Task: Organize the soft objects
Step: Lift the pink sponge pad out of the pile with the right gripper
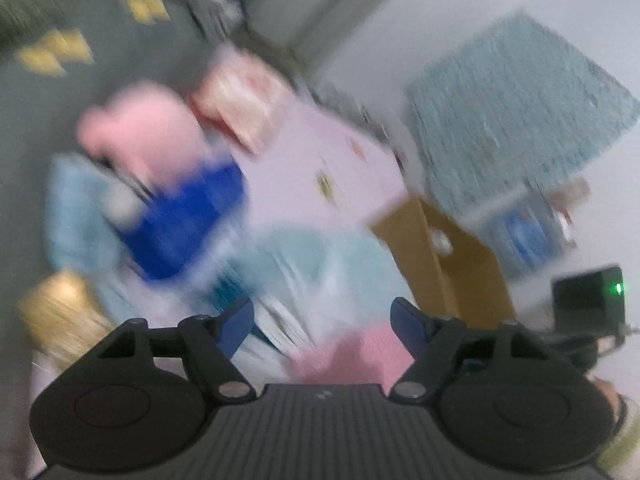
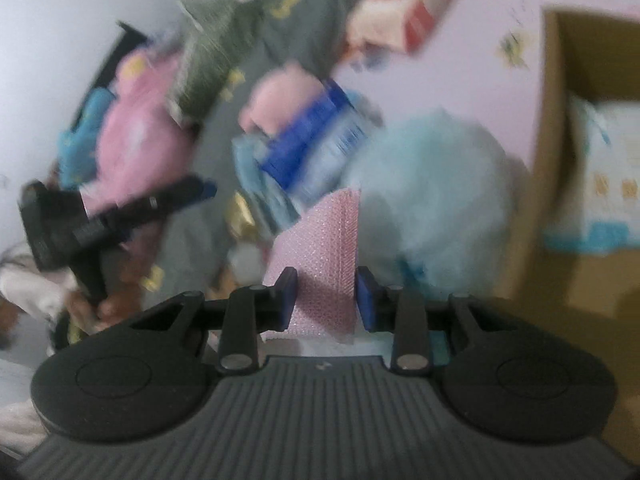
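Both views are motion-blurred. My right gripper (image 2: 325,300) is shut on a pink textured cloth (image 2: 324,256), which stands up between its blue pads. Behind it lies a fluffy pale-blue soft object (image 2: 432,184) next to an open cardboard box (image 2: 556,128) that holds a white and blue item (image 2: 608,184). My left gripper (image 1: 322,322) is open and empty above a pale-blue soft item (image 1: 320,252) and a pink cloth (image 1: 352,352). The left gripper also shows in the right wrist view (image 2: 120,216), at the left. A blue pack (image 1: 188,220) and a pink soft item (image 1: 148,132) lie further back.
A pink sheet (image 1: 320,148) covers the bed. A grey blanket with yellow marks (image 1: 60,52) lies at the left. A teal knitted cloth (image 1: 516,108) sits over a rack at the right. A pink-white pack (image 2: 404,4) lies at the far side. The box also shows in the left wrist view (image 1: 452,256).
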### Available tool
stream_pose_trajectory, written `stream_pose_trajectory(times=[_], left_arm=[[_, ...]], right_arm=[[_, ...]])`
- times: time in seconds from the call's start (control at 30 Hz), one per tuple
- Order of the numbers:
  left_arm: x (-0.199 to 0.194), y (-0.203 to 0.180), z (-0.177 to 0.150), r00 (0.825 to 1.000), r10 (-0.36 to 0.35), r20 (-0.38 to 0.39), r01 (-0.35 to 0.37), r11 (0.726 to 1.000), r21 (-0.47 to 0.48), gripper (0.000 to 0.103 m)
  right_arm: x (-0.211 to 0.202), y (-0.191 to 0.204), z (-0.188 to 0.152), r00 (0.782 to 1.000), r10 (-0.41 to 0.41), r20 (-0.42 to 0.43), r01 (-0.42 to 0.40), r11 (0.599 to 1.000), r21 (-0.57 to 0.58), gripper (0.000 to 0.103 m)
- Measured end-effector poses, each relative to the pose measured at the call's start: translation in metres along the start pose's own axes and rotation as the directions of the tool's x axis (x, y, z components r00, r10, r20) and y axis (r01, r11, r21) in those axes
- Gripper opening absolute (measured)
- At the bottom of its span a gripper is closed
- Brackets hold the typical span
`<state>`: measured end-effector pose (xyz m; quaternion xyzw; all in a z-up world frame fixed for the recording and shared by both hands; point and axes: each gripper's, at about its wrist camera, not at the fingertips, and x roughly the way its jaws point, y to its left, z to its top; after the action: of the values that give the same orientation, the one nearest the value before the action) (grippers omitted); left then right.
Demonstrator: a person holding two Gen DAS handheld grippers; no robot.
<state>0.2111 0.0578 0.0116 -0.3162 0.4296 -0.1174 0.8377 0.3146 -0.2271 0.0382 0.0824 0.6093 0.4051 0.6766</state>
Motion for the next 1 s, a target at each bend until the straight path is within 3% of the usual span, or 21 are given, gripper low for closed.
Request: stream_pose_trajectory(times=[0.1, 0.3, 0.53, 0.7, 0.77, 0.87, 1.0], left_arm=[[0.029, -0.001, -0.011, 0.997, -0.009, -0.079, 0.008, 1.000, -0.004, 0.069], [0.030, 0.008, -0.023, 0.995, -0.079, -0.068, 0.075, 0.995, -0.061, 0.068], [0.019, -0.016, -0.036, 0.994, -0.091, -0.065, 0.096, 0.993, 0.075, 0.068], [0.008, -0.035, -0.040, 1.000, -0.009, -0.025, 0.014, 0.979, 0.202, 0.068], [0.000, -0.037, -0.038, 0.999, 0.027, 0.025, -0.033, 0.970, 0.241, 0.074], [-0.007, -0.043, -0.032, 0.992, 0.087, 0.093, -0.113, 0.942, 0.315, 0.083], [0.001, -0.053, -0.024, 0.990, 0.111, 0.086, -0.136, 0.909, 0.395, 0.083]], right_arm=[[0.000, -0.006, -0.005, 1.000, 0.005, -0.016, -0.005, 1.000, -0.015, 0.031], [-0.016, -0.008, -0.009, 1.000, -0.013, 0.025, 0.013, 1.000, -0.016, 0.034], [-0.006, -0.008, 0.006, 0.994, -0.004, 0.105, 0.006, 1.000, -0.018, 0.034], [0.000, -0.002, 0.024, 0.992, -0.016, 0.127, 0.024, 0.998, -0.062, 0.035], [0.002, -0.002, 0.029, 0.993, -0.016, 0.118, 0.024, 0.997, -0.068, 0.035], [0.002, -0.001, 0.031, 0.995, -0.023, 0.101, 0.032, 0.996, -0.083, 0.035], [0.005, 0.001, 0.028, 0.997, -0.025, 0.077, 0.034, 0.993, -0.114, 0.035]])
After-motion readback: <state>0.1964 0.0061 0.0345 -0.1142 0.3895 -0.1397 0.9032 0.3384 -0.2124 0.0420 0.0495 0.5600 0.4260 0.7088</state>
